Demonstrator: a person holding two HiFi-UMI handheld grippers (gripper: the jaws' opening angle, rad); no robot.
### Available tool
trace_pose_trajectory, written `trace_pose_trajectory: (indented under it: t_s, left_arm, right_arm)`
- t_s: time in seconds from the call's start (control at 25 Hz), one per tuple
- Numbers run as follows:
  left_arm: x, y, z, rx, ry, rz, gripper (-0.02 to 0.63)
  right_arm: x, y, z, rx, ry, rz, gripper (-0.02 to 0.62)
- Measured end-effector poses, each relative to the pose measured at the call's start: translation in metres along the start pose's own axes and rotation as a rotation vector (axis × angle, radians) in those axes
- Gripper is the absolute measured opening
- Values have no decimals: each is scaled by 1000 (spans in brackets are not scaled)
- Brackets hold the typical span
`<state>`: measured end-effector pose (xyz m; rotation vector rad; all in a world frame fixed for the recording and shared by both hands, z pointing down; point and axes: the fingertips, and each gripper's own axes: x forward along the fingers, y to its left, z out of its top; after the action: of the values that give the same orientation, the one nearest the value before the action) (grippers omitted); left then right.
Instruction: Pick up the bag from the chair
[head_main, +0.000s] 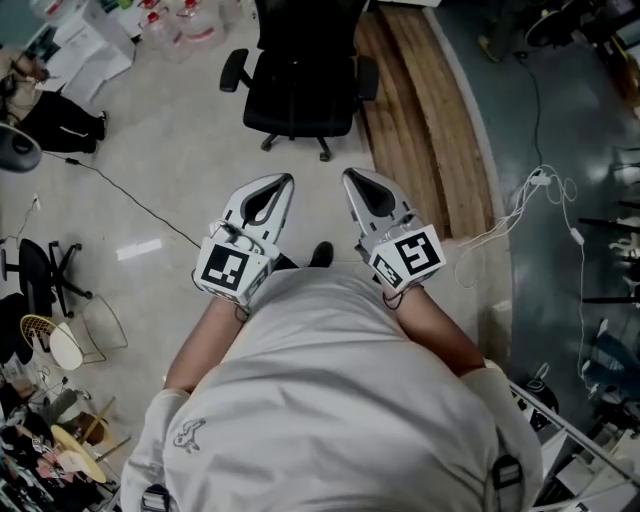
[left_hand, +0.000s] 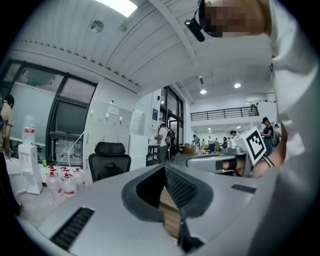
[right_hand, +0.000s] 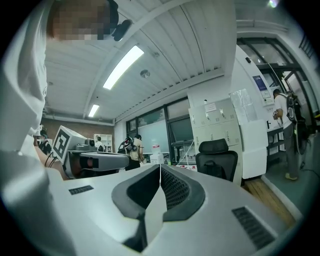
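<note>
Both your grippers sit low in the head view, right in front of your chest, side by side and aimed up the frame at the black office chair (head_main: 300, 80) at top centre. Left gripper (head_main: 287, 180) has its fingers closed on nothing, same story for the right gripper (head_main: 348, 174): shut and empty. The bag (right_hand: 213, 169) looks like a dark lump on the chair seat, hard to pick out against the black. It's well apart from both grippers, with bare floor (head_main: 190, 150) in between

Pale floor (head_main: 180, 150), wood strip (head_main: 420, 120), ceil. lights (right_hand: 122, 65)
</note>
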<state>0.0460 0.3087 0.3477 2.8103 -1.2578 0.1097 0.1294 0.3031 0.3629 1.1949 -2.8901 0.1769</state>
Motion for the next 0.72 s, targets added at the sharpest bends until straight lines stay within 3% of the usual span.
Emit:
trace_pose_trajectory:
  t_s: [0.28, 0.72]
  left_arm:
    - [23, 23, -9, -14, 18, 15, 8]
    - [50, 57, -2, -19, 7, -26, 8]
  right_arm:
    - [19, -24, -15, 53, 16, 8, 34]
    - [57, -39, -4, 22, 23, -6, 34]
